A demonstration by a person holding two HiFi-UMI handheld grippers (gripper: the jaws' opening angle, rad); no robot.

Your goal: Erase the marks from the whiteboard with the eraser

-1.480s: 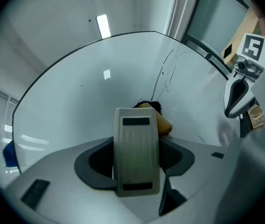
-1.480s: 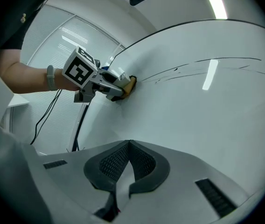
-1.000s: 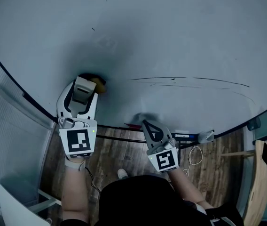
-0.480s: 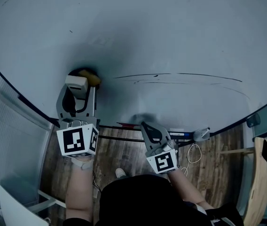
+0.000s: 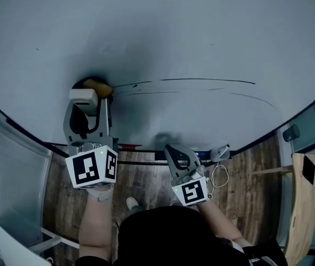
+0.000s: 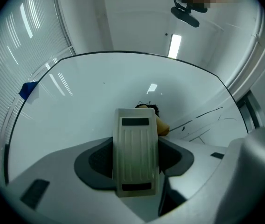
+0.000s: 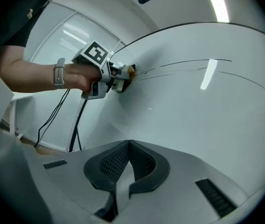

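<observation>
1. The left gripper [image 5: 86,100] moves leftward and a little up the whiteboard [image 5: 191,32] over the last second. Its jaws are clamped on the eraser [image 5: 97,86]. In the left gripper view the eraser's cream ribbed back [image 6: 135,157] sits squeezed between the dark pads, and its tan and dark end is pressed against the board.

2. A second ago a clear strip of clean board separated the eraser from the left end of the marks [image 5: 207,80]. That gap has closed, and the eraser now sits right at the start of the two long thin black lines. The right gripper view agrees, showing the eraser [image 7: 130,70] at the lines' left tip.

3. The lines look about as long as before, running well out to the right, with the lower one curving down. By my reading, nothing has been wiped off them yet. The change is a line-up, not erasing.

4. The right gripper [image 5: 171,148] has hardly shifted. It hangs low near the board's bottom edge, jaws pressed together with nothing between them [image 7: 129,160], and takes no part in the work.

5. For the task, this likely means the approach is finished. The wipe should follow as a rightward sweep along both lines, with the eraser kept flat on the board.
</observation>
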